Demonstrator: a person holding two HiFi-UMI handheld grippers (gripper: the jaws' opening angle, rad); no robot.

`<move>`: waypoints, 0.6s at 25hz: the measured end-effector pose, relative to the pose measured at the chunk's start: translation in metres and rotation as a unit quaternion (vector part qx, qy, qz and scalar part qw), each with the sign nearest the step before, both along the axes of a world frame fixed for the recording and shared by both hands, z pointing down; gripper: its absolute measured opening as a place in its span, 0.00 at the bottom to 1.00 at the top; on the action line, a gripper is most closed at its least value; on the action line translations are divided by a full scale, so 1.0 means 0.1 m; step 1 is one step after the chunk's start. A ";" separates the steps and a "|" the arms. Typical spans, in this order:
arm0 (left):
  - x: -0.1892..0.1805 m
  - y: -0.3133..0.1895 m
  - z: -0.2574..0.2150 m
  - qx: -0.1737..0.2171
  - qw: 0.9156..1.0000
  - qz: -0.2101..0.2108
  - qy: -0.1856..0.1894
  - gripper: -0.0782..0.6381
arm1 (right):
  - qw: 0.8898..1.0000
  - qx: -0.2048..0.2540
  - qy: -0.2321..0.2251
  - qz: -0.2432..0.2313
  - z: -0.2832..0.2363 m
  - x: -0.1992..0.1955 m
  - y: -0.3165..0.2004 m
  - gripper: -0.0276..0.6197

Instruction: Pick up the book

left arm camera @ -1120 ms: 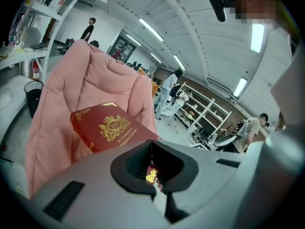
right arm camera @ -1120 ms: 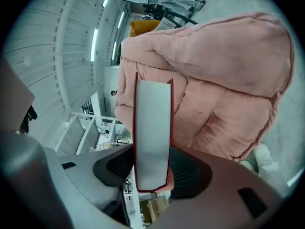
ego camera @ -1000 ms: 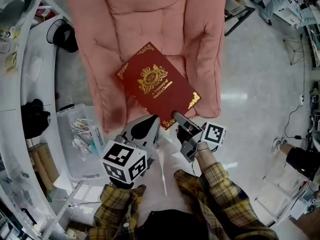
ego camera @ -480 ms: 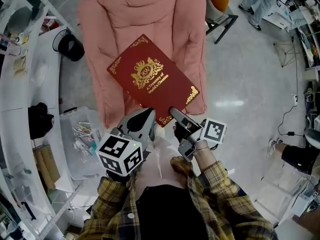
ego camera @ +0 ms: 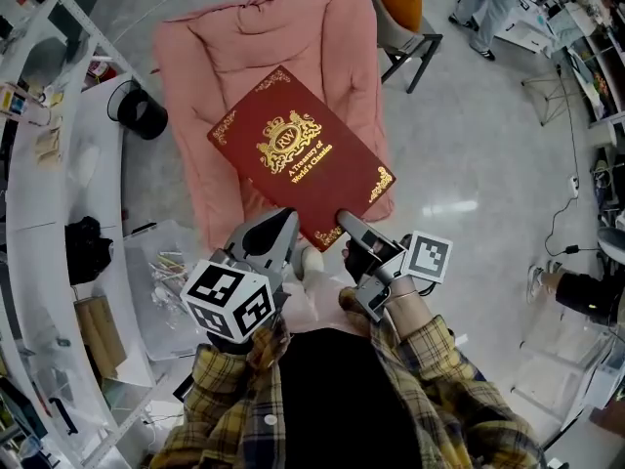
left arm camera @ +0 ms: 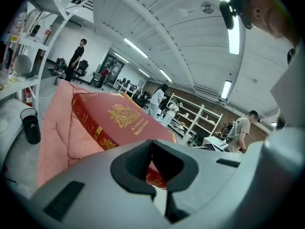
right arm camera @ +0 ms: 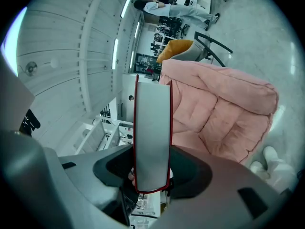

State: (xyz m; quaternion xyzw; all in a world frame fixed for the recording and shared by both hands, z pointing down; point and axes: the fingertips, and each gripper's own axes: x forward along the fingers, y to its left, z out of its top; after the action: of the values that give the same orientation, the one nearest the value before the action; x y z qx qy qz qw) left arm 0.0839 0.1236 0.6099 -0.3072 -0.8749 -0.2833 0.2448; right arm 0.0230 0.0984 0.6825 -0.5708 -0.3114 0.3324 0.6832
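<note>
While my right gripper [ego camera: 342, 222] clamps the rigid, gilt-stamped maroon book [ego camera: 298, 159] over the quilted pink cushion [ego camera: 244, 57], my left gripper [ego camera: 290, 222] holds its jaws together.

Glossy grey floor [ego camera: 469, 164], white shelving [ego camera: 34, 291] along the left

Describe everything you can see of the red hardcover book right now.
The red hardcover book is closed, with gold corner ornaments, a gold crest and the gold title "A Treasury of World's Classics" on its front cover, and gold marks on the spine. It lies cover up, turned diagonally over the pink quilted cushion. The right gripper clamps its near edge, with the pale page block between the jaws. The left gripper sits by the same edge; whether it touches the book is unclear.
</note>
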 end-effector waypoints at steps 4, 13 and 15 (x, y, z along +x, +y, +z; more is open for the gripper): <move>-0.01 -0.03 -0.07 -0.004 1.000 0.006 -0.012 0.11 | 1.000 -0.008 -0.006 0.000 -0.11 -0.01 -0.01 0.42; -0.02 -0.01 -0.14 -0.010 1.000 0.015 -0.020 0.11 | 1.000 0.006 0.015 0.012 -0.11 0.00 -0.09 0.42; 0.00 0.01 -0.15 -0.014 1.000 0.013 -0.018 0.11 | 1.000 0.005 0.020 0.012 -0.09 0.02 -0.08 0.41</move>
State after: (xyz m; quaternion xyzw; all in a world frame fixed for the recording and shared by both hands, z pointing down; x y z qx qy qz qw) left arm 0.0840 0.1245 0.5946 -0.2943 -0.8868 -0.2737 0.2282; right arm 0.0249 0.0903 0.6731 -0.5568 -0.3059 0.3508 0.6880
